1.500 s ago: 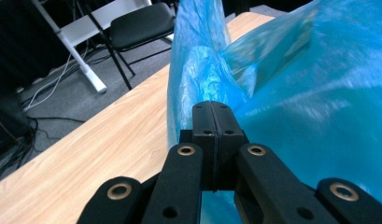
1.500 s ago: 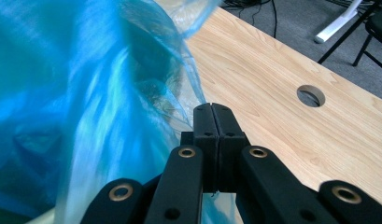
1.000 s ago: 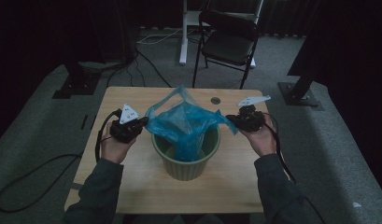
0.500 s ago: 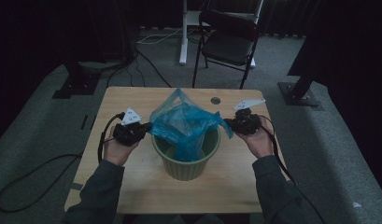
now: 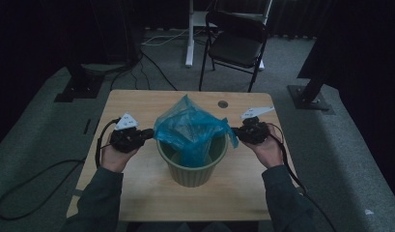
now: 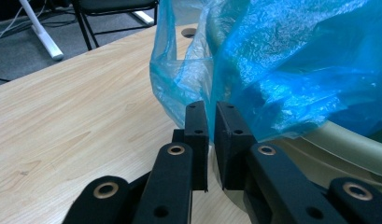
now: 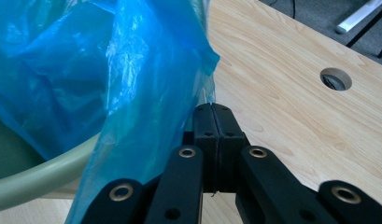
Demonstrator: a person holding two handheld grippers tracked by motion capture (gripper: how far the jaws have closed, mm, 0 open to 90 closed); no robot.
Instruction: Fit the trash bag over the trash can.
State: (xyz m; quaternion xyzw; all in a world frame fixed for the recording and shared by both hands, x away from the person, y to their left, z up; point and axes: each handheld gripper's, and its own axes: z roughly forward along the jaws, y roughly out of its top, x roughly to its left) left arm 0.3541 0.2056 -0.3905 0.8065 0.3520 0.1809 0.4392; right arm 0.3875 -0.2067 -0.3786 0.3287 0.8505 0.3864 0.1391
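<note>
Both claws lower now, blue bag (image 5: 192, 128) stretched between them.

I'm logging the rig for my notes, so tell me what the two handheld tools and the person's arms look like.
Both are black. The left tool and right tool each carry a pale grey three-cornered plate on top and trail a black cable. Their flat black jaws hang on links with brass-ringed holes. The person wears dark grey-green long sleeves.

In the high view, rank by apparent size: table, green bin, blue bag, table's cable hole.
1. Table.
2. Green bin and blue bag: look alike, not ranked.
3. Cable hole, smallest.
</note>
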